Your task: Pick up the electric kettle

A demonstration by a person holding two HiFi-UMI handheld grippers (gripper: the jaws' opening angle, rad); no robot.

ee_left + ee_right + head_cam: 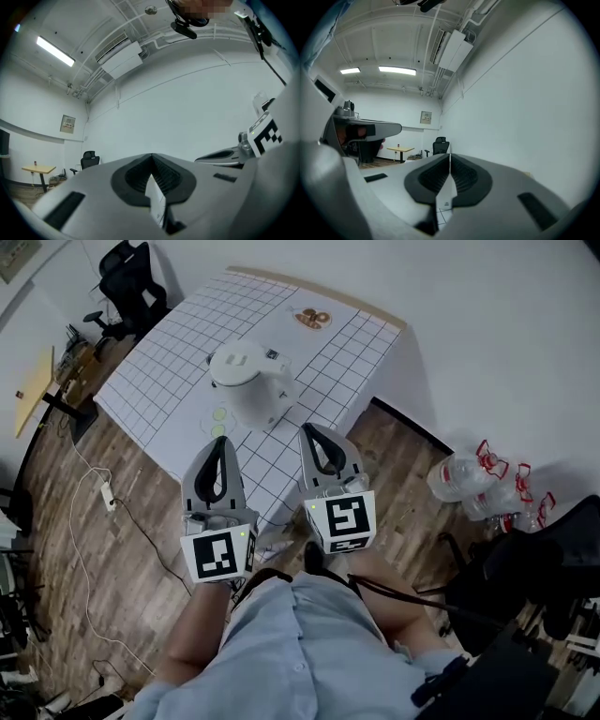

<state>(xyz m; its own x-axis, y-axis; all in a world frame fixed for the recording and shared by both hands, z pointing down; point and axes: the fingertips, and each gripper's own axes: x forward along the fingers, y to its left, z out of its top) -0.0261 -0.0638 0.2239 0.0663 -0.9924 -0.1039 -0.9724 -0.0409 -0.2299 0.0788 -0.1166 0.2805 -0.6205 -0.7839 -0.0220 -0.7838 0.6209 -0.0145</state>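
Holding both tools level and side by side in front of your body, you have them aimed across the table (159,362) toward the electric kettle (248,381), which stands upright on the gridded cover. It is a little in from the table's near edge, and it sits ahead of the two tools and roughly between their lines. The left gripper (221,442) has its jaws pressed together at the tips with nothing between them. The right gripper (309,429) is the same, closed and empty. That reads as an approach posture rather than a grasp: each tool is short of the kettle and touches nothing. Each gripper's own view looks out over the table at the far wall and ceiling, with only a sliver of gridded cover showing beneath the tips, so the kettle is not yet lined up with either pair of jaws. With one tool to each side of it, you look set up for a two-sided hold on the rounded white body, probably because it is too wide for one pair of jaws. You would have to spread the jaws before closing in. I cannot make out the handle well enough to say which tool it favours.
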